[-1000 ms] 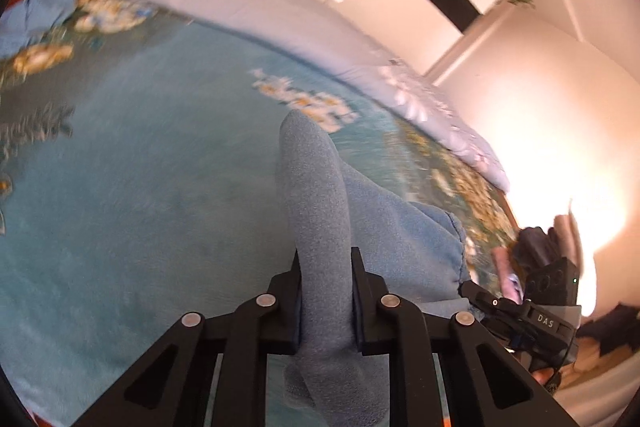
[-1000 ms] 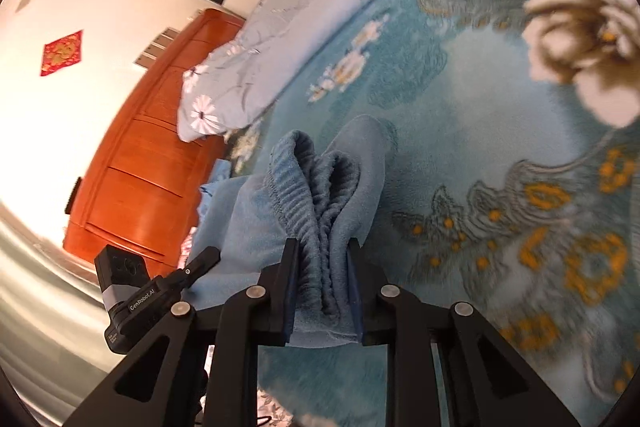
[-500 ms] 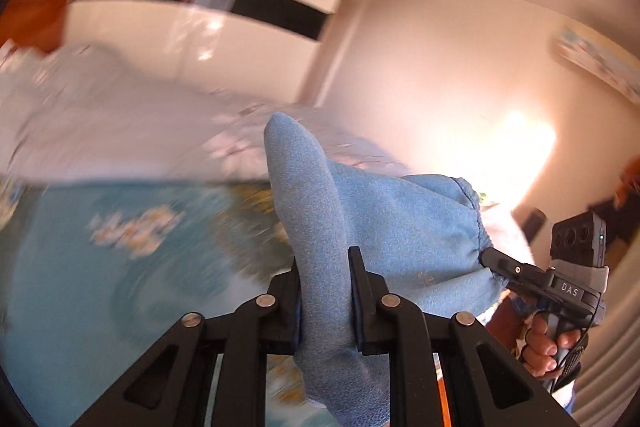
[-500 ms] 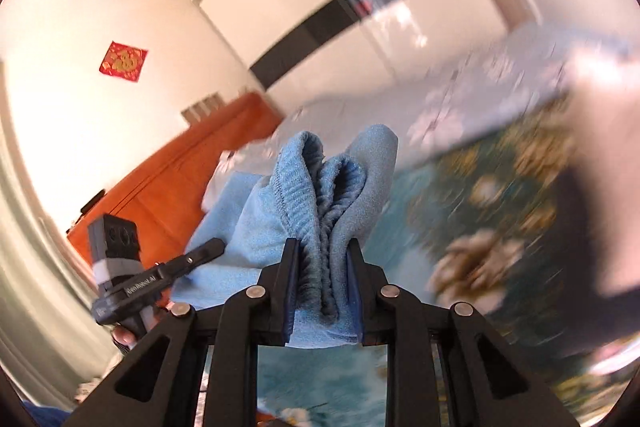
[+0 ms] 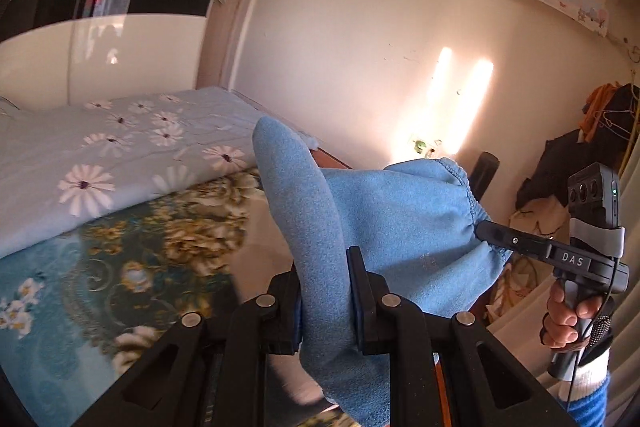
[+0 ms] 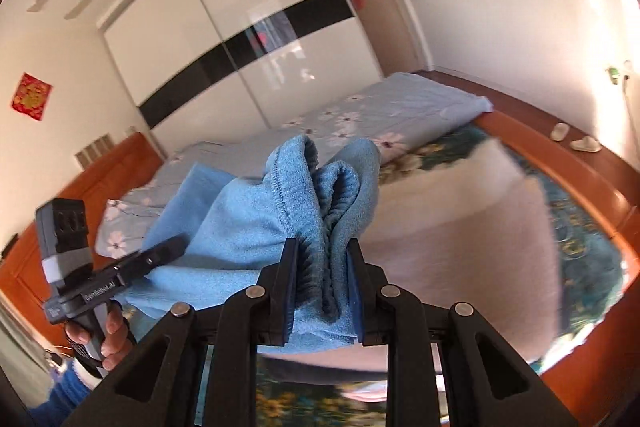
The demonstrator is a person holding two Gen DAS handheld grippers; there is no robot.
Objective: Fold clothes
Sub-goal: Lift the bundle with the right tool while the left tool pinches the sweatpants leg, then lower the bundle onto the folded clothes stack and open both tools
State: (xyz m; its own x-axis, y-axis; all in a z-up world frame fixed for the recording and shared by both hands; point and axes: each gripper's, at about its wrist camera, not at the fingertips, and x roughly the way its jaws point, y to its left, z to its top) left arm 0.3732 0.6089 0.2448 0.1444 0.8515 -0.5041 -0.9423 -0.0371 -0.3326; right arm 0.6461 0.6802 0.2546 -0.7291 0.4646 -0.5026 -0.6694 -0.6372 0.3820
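Both grippers have risen from the teal floral blanket, lifting the blue fleece garment clear of the bed. Left gripper is clamped on a smooth fold; right gripper pinches the bunched ribbed hem, cloth stretched between them.

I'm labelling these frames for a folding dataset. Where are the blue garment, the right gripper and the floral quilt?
blue garment (image 5: 400,227), left wrist view, on the stretched fleece between the two grips.
right gripper (image 6: 322,247), right wrist view, midway between its fingertips, clamped on the ribbed waistband.
floral quilt (image 5: 120,163), left wrist view, on its daisy-printed top.
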